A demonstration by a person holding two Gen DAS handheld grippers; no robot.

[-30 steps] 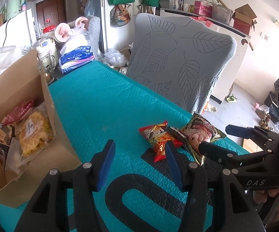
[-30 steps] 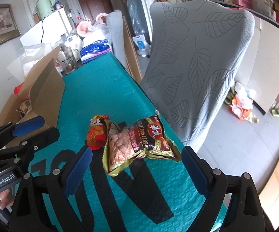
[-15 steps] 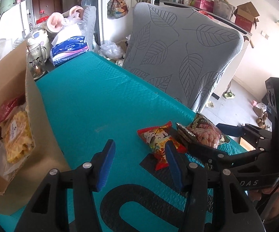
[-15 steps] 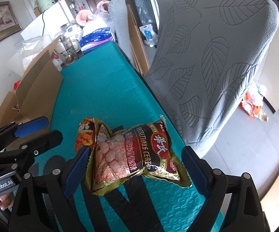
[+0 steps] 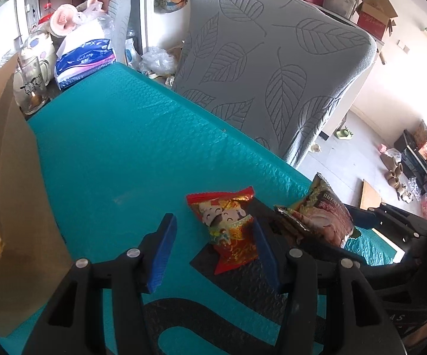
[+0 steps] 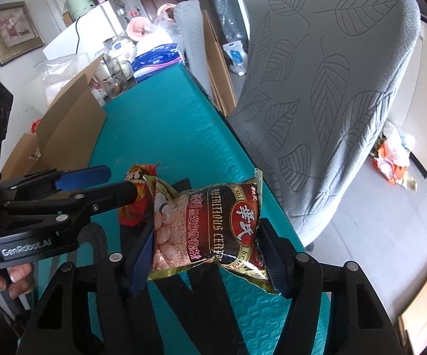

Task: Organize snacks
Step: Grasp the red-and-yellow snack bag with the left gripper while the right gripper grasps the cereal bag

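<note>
Cereal packet (image 6: 213, 224) clamped in right hand-held gripper (image 6: 207, 251), jaws just closed; left hand-held gripper (image 5: 213, 245), jaws apart, beside red snack (image 5: 228, 230). Lift clear before carrying to cardboard box (image 6: 65, 130) at left.

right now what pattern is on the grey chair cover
Outlined leaves on the grey chair cover, clearest in the left wrist view.

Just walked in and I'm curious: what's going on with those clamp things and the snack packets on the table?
A person is tidying snacks with a hand-held gripper in each hand. The right hand-held gripper has just been closing and now pinches the dark red cereal packet between its blue pads. The left hand-held gripper is open, nosing toward the small red snack packet lying on the teal table cover. A cardboard box at the left already holds other snacks.
</note>
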